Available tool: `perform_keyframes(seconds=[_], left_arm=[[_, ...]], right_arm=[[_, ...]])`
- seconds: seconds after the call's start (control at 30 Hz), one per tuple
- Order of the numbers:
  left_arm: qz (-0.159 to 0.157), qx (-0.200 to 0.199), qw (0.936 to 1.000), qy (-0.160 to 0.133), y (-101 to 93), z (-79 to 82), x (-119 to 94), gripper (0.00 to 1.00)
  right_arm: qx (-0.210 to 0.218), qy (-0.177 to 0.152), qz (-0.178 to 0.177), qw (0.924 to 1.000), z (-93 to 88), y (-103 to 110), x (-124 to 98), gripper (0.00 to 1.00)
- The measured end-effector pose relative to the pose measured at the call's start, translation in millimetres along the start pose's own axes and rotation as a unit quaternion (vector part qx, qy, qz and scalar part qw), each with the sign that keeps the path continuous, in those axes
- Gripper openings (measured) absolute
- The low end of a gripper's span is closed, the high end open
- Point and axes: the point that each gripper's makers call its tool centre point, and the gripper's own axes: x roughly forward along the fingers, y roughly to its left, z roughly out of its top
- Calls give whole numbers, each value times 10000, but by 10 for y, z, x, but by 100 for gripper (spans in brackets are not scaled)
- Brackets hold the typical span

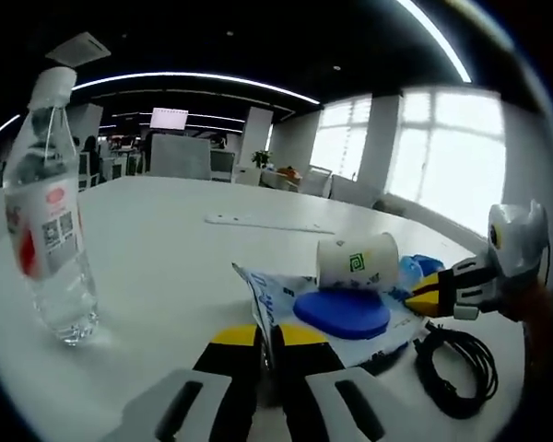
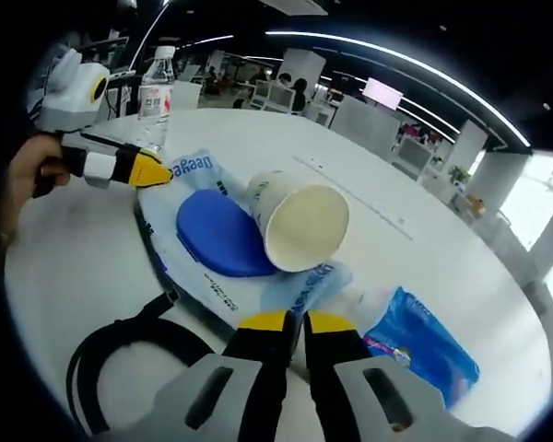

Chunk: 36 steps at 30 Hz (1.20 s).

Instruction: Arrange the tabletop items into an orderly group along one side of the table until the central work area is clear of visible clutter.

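A clear plastic bag [image 1: 264,296] with blue print lies on the white table [image 1: 166,249], carrying a blue round lid [image 1: 343,313] and a paper cup [image 1: 358,262] on its side. My left gripper [image 1: 269,336] is shut on the bag's near corner. In the right gripper view the bag [image 2: 198,170], lid [image 2: 219,235] and cup [image 2: 300,221] lie ahead, and my right gripper [image 2: 298,322] is shut at the bag's opposite edge, seemingly pinching it. The left gripper [image 2: 157,170] comes in from the left, a hand [image 2: 23,175] behind it. The right gripper [image 1: 424,296] shows at the bag's right.
A water bottle [image 1: 46,203] stands upright left of the bag, also visible as the bottle [image 2: 154,97] far back. A coiled black cable [image 1: 456,364] lies beside the bag. A blue tissue pack [image 2: 419,354] rests near the table edge. A white strip [image 1: 267,223] lies farther off.
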Motion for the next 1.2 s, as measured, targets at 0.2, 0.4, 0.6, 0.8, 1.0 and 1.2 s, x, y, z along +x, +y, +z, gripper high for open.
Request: perform_keyframes(seconds=[0.2,0.4,0.6,0.8,1.0,1.2], left_arm=[[154,167,9997,-30,67,36,-8,11],[224,348,9990,-197,48,138,-88,16],[183,402,9984,-346,7,209,-177,18],[249,632,9964,-510,-5,290,-206,26],[148,698,9962,-503,-75,287,-222,30],[-85,980,9941,-461,-196,292,-231,31]], right_arm=[[-82,-85,-109,9999,29,-38,-36,8],[-88,-189,-155,9997,83,-41,-98,9],[-35,-348,-74,9994,143,4,-178,17],[134,-412,34,9991,138,45,-246,24],[341,-474,131,9982,136,91,-309,29],[335,-639,286,9970,209,207,-423,39]])
